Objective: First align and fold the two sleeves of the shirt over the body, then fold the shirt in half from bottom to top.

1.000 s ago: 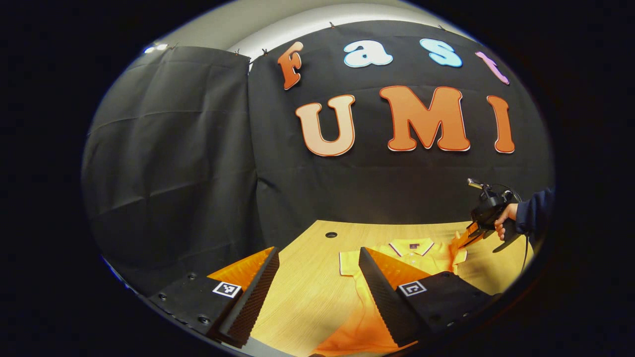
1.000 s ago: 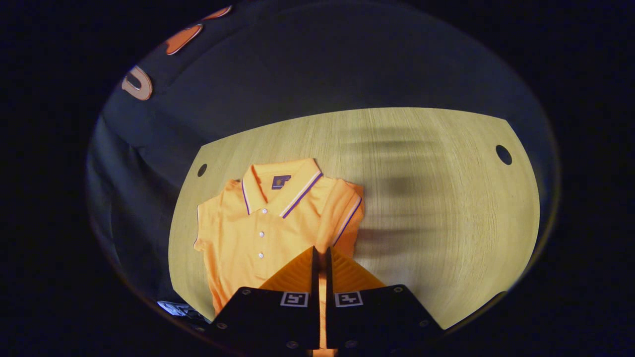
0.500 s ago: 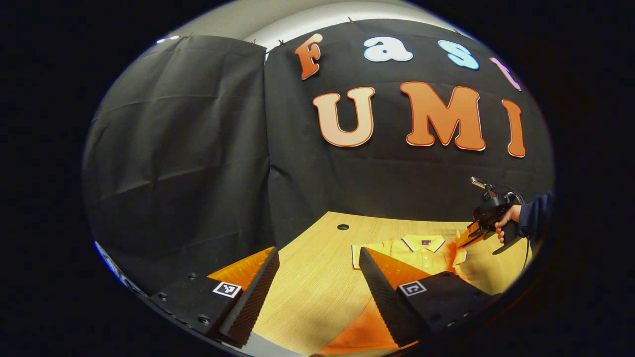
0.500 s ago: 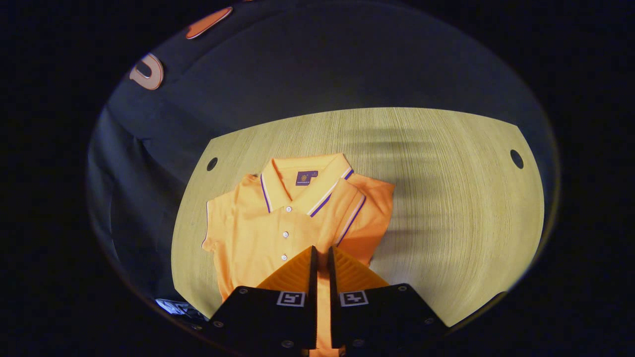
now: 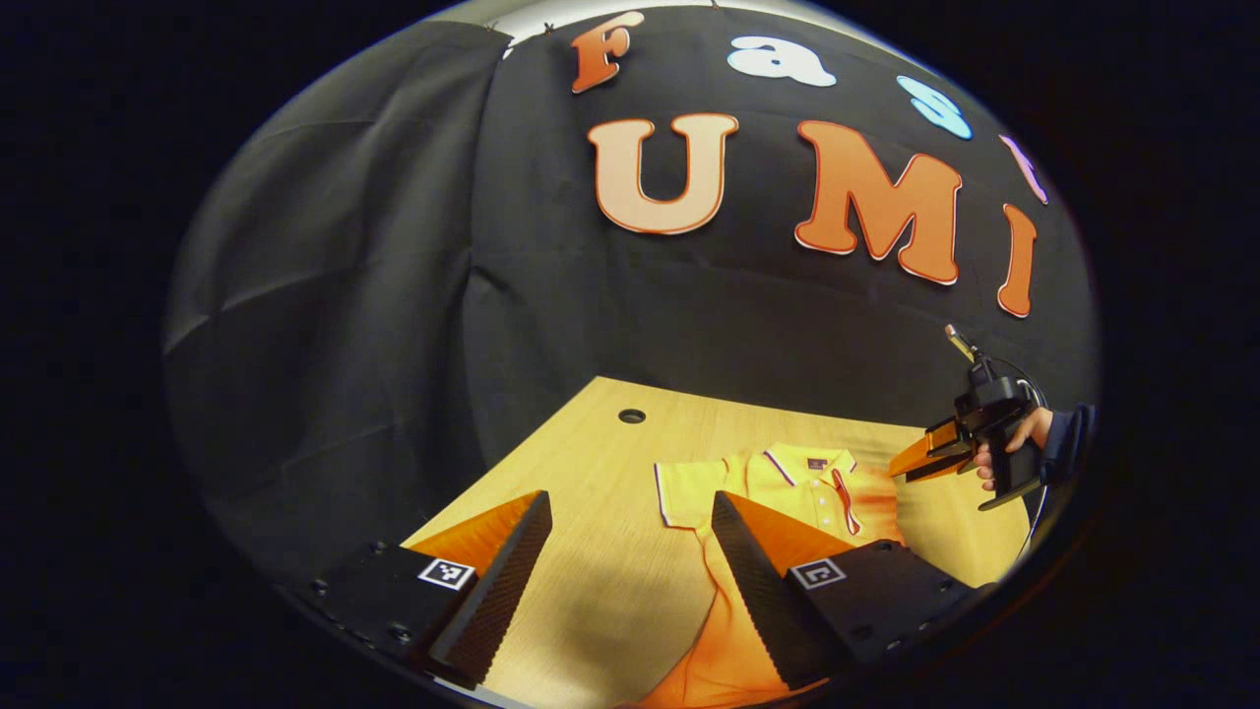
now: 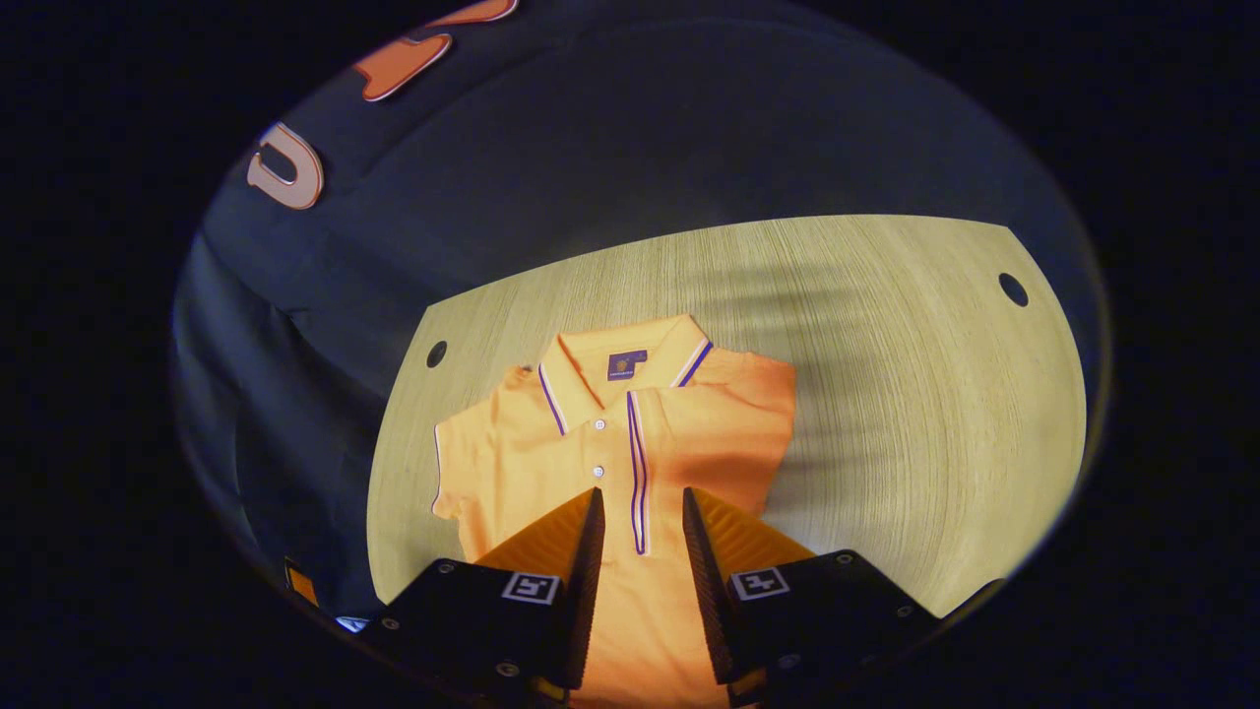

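An orange polo shirt lies face up on the wooden table, collar toward the cloth wall. One sleeve is folded over the chest, and its striped cuff runs down the button line. The other sleeve lies spread out flat. My right gripper hovers open above the cuff, holding nothing. In the left gripper view, my left gripper stands wide open over the table near the shirt. Farther off there, a hand holds the right gripper above the shirt's far side.
Round holes sit near the table's back corners, one hole also in the left gripper view. Black cloth hangs close behind and beside the table. Bare wood stretches beside the folded sleeve.
The right gripper has laid the sleeve over the chest and opened, letting it go. The left gripper has shifted, its view tilting down toward the table.
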A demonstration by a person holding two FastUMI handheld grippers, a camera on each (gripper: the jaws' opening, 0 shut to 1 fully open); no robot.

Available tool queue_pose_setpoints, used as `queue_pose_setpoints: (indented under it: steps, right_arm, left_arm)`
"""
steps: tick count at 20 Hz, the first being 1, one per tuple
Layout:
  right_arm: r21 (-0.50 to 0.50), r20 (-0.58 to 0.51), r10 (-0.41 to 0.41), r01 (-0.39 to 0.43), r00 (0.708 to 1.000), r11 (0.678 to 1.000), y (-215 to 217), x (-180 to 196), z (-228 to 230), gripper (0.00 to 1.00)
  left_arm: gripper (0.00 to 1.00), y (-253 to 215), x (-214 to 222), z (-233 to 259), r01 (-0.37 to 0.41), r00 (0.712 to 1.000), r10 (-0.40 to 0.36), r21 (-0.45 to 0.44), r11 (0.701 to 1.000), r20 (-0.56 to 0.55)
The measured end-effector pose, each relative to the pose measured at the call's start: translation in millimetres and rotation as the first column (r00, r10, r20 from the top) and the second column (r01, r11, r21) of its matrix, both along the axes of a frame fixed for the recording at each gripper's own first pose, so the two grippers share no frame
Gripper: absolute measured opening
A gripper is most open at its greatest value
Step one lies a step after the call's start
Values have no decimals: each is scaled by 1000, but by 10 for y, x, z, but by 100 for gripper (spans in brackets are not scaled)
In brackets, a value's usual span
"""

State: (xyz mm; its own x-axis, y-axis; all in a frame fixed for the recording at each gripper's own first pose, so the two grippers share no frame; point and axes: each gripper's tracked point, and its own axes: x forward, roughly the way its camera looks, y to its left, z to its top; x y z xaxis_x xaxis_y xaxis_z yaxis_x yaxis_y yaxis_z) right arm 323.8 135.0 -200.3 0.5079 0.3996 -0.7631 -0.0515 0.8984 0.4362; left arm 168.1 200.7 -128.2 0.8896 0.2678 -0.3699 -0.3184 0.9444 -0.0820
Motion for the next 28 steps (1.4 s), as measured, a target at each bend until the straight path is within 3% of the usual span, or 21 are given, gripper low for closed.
queue_pose_setpoints:
  steps: [3,5,6,7,8,12,19,26,28]
  right_arm:
    - [-31,53,-20,22,998,999,-159,-182,111,49]
    - [-41,91,-48,52,995,998,-267,-323,231,56]
    - [-47,109,-66,71,992,996,-319,-385,277,64]
    - [-52,125,-85,92,989,994,-384,-447,317,59]
    - [-56,140,-107,116,984,992,-453,-529,373,77]
    - [-81,194,-187,206,963,975,-694,-848,547,89]
    - [-87,232,-320,347,919,934,-1016,-1387,628,95]
    - [-93,268,-339,375,902,923,-1156,-1720,727,97]
    - [-102,264,-338,375,903,922,-1227,-1858,758,98]
  left_arm:
    - [98,42,331,-154,65,995,-67,-27,997,-71]
    - [98,20,550,-322,103,985,-112,-77,992,-128]
    - [98,13,651,-421,105,979,-123,-117,988,-161]
    - [98,-18,774,-543,107,970,-140,-172,979,-197]
    - [98,-64,847,-677,103,950,-163,-228,968,-267]
    - [98,-14,1111,-990,76,885,-231,-363,929,-405]
    - [99,-12,1738,-1441,38,797,-266,-394,918,-542]
    - [95,3,2023,-1885,-16,695,-241,-349,937,-678]
    - [92,50,2104,-2009,-21,678,-211,-306,952,-704]
